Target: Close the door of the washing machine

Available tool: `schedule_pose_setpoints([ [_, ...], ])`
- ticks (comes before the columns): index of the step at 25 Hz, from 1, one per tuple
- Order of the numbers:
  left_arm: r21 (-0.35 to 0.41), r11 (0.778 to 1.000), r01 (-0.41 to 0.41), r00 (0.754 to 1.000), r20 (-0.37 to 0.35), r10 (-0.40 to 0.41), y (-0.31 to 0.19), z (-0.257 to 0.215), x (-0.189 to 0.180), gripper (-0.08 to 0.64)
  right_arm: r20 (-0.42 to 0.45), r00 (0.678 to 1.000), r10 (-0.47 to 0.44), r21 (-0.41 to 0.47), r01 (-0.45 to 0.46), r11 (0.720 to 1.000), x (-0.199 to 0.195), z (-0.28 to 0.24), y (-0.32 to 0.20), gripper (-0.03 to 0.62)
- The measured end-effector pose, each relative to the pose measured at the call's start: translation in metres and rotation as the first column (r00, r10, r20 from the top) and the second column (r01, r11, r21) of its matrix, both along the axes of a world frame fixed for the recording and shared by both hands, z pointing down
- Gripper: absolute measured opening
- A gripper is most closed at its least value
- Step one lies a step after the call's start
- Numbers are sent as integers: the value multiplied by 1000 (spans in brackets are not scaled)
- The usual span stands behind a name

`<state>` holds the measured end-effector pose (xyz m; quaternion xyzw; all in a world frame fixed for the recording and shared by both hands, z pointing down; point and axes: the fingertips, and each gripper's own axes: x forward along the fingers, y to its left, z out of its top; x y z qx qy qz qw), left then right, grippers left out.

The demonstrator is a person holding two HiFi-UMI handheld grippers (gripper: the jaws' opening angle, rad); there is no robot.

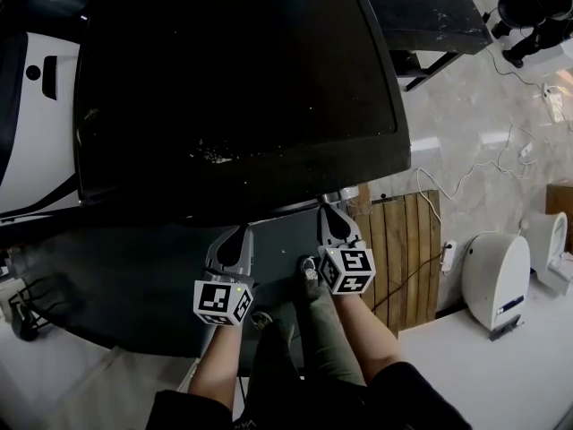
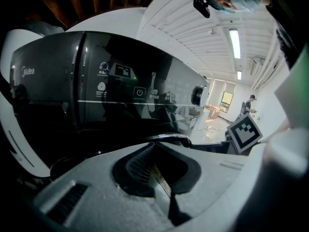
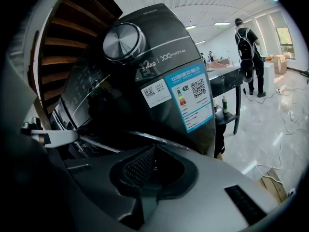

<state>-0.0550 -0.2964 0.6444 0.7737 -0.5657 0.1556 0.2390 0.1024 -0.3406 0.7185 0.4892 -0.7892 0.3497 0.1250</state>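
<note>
From above in the head view, the washing machine (image 1: 233,79) shows a black top, and its dark grey front (image 1: 116,276) slopes down toward me. My left gripper (image 1: 240,233) and right gripper (image 1: 330,211) are both shut and empty, tips close to that front. The left gripper (image 2: 155,146) faces the glossy control panel (image 2: 96,91) with its power symbol. The right gripper (image 3: 154,150) faces the round knob (image 3: 123,41) and a blue energy label (image 3: 190,100). A curved chrome rim (image 3: 145,138) lies just past its tips. I cannot tell how the door stands.
A wooden pallet (image 1: 407,249) lies right of the machine, with a white appliance (image 1: 495,276) and cables (image 1: 483,164) beyond it. A black table (image 1: 421,12) stands at the back right and a white machine (image 1: 36,106) at the left. A person (image 3: 248,42) stands far off.
</note>
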Motion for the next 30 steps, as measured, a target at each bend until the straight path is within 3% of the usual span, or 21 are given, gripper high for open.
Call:
schedule_pose_setpoints([
  [16,28,998,-54,998,-37,55,9,-13,0,11,-32,998,-47,51,48,998,0,-18,13,2],
  [30,116,984,-132,989,-48,139,102,-79,-14,11,-79,997,26,197,-10,980,14,-118,103,2],
])
